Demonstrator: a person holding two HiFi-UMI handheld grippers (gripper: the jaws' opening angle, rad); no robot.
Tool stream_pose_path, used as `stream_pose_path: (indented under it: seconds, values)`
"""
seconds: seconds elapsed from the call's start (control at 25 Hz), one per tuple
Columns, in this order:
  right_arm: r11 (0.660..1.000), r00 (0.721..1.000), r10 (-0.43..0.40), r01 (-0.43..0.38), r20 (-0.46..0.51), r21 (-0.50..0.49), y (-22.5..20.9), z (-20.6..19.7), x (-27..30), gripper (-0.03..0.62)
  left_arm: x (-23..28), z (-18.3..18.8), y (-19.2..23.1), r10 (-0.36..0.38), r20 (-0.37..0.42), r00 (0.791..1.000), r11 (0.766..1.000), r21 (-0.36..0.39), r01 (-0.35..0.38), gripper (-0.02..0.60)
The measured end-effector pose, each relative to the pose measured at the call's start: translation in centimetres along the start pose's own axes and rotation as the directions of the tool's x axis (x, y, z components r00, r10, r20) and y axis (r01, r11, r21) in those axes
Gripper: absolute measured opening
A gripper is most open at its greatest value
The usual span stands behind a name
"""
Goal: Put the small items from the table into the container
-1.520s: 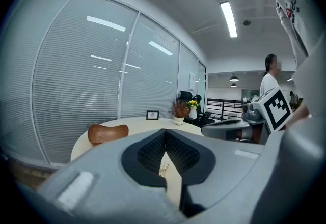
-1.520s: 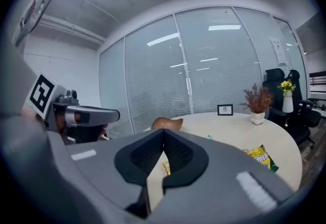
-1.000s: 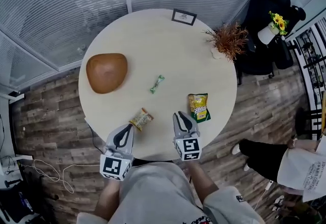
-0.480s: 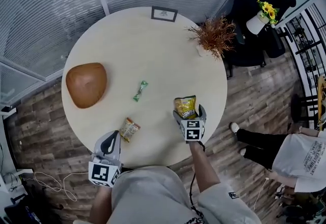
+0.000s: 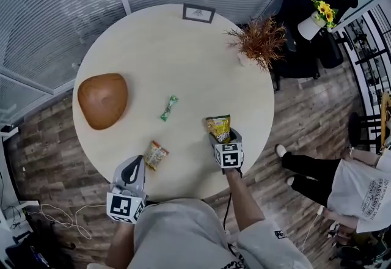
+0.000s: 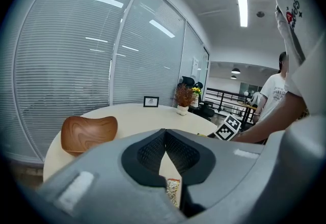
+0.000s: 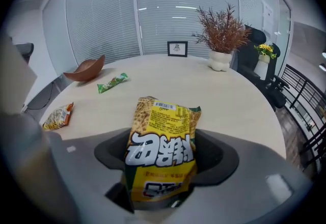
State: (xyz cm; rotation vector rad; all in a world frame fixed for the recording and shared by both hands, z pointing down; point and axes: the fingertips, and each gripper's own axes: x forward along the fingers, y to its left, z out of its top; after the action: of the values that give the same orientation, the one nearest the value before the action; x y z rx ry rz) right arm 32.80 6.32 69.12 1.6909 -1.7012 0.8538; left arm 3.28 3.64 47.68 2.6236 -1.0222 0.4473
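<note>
A yellow snack bag lies near the round table's front right edge. My right gripper has its jaws closing on it, and the pads touch its two sides. An orange packet lies just ahead of my left gripper, which is shut and holds nothing. A green candy rests mid-table. The brown wooden bowl sits at the table's left.
A small picture frame stands at the far edge, and a dried plant in a white pot at the far right. A person stands right of the table. Cables lie on the floor at left.
My right gripper went down and forward to the yellow bag, opened wide, and now closes round it. My left gripper has drawn back a little from the orange packet.
</note>
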Motion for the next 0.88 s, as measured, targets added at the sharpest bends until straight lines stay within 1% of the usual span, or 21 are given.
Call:
stream_pose_path:
  seconds: [0.08,0.12,0.36,0.52,0.72,0.88]
  values:
    - [1.0,1.0,0.01,-0.01,-0.005,-0.024,0.8,0.2,-0.2,0.279,-0.2,0.0,0.2,0.007,0.0,1.0,1.0,-0.004,-0.007,-0.005]
    - [0.999,1.0,0.017,-0.017,0.001,-0.033,1.3,0.6,-0.4,0.268,-0.3,0.0,0.3,0.01,0.001,1.0,1.0,-0.007,-0.01,-0.005]
    - [0.992,0.994,0.089,-0.082,0.071,-0.099,5.2,4.7,-1.1,0.247,-0.9,-0.3,1.1,0.039,0.023,0.999,0.999,-0.033,-0.038,-0.005]
    - [0.979,0.98,0.159,-0.141,0.117,-0.15,8.8,8.5,-0.8,0.235,-1.2,-0.3,2.0,0.066,0.034,0.997,0.996,-0.054,-0.064,-0.005]
    - [0.939,0.947,0.279,-0.234,0.16,-0.251,15.0,13.5,-0.5,0.233,-2.1,-0.6,3.4,0.11,0.049,0.993,0.991,-0.081,-0.106,-0.005]
    - [0.891,0.912,0.373,-0.3,0.173,-0.341,21.2,17.5,0.4,0.232,-3.5,-0.8,4.9,0.148,0.055,0.987,0.986,-0.089,-0.143,-0.005]
